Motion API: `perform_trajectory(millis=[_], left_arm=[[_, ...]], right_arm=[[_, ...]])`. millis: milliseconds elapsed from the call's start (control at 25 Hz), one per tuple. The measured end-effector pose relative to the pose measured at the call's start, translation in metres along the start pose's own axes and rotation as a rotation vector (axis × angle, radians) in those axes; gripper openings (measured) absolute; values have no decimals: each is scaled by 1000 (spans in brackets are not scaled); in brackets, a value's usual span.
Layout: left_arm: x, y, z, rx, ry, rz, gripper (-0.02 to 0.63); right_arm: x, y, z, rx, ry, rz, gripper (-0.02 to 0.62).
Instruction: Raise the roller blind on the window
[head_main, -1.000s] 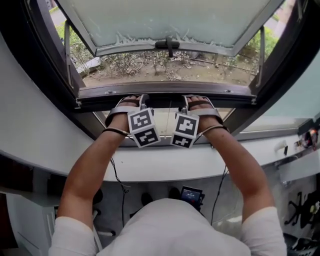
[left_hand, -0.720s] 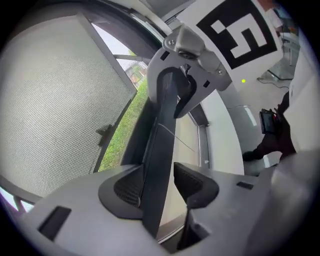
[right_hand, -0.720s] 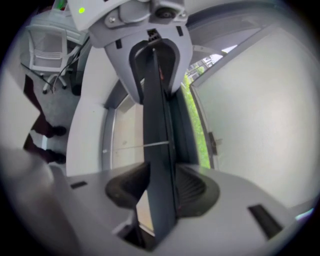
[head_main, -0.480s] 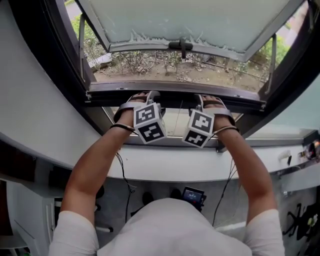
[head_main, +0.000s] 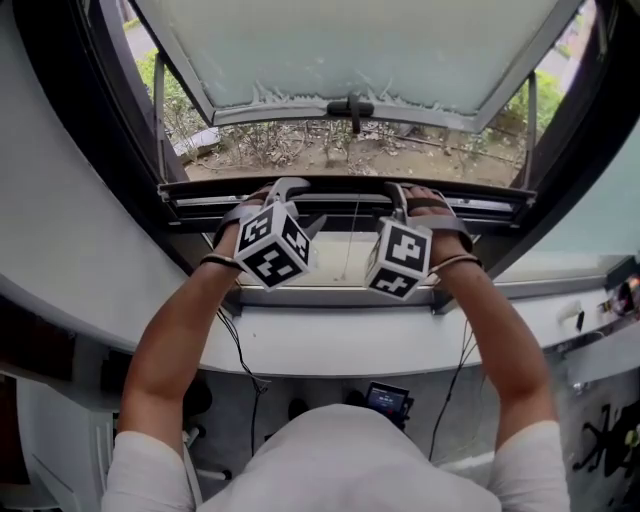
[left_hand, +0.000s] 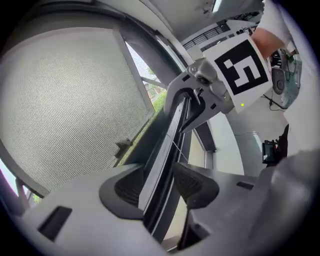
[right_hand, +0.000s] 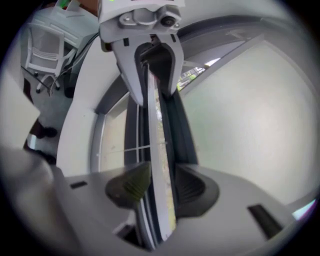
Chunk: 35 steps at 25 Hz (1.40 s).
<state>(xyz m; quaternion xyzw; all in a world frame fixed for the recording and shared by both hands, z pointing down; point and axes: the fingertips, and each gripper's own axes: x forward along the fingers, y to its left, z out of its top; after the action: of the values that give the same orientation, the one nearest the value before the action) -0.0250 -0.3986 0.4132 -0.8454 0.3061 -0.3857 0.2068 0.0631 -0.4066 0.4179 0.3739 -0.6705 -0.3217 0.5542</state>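
Slowly the bottom bar of the roller blind (head_main: 345, 200) climbs. Compared with one second ago it stands a little farther above the lower window frame (head_main: 330, 297), and the pale band (head_main: 330, 255) under it is somewhat wider. The head camera also shifts between the pictures, so I judge this rise as small. The marker cube (head_main: 270, 245) of the left gripper (head_main: 285, 190) is turned more to the side than before, as the wrists follow the bar upward. For the task this means, in my judgement, that the lifting is under way but only at its beginning, since the bar is not far from the lower frame.

Both tools are clamped on the bar. In the left gripper view the bar passes between the two pads (left_hand: 122, 187), which press on its two faces. In the right gripper view the pads (right_hand: 192, 187) of the right gripper (head_main: 400, 192) hold it the same way.

The long axis of the bar runs from one gripper straight to the other and beyond them to both sides, across the width of the window and about level. In each gripper view it points away from the jaws toward the other gripper, with its thin edge turned to the camera
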Motion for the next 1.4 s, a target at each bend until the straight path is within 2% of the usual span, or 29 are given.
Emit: perform_trajectory(millis=[160,440,720,960,1400], left_arm=[[-7,9,10,0,-26,-1,192],[-26,35,34,-39,-100,40,190],[-38,47,46,-79,-114,23,178],[-45,56,53,-104,-133,34,178],[-71,87,85,-105,-189,97,166]], right_arm=[[-7,-13,3,27,-18,-9,167],[-20,-47,10,22,-35,-157,167],[-31,-62,14,67,-47,-161,167],[-37,-75,18,112,-74,-200,167],[-72,-119,29,266,-204,-383,167]])
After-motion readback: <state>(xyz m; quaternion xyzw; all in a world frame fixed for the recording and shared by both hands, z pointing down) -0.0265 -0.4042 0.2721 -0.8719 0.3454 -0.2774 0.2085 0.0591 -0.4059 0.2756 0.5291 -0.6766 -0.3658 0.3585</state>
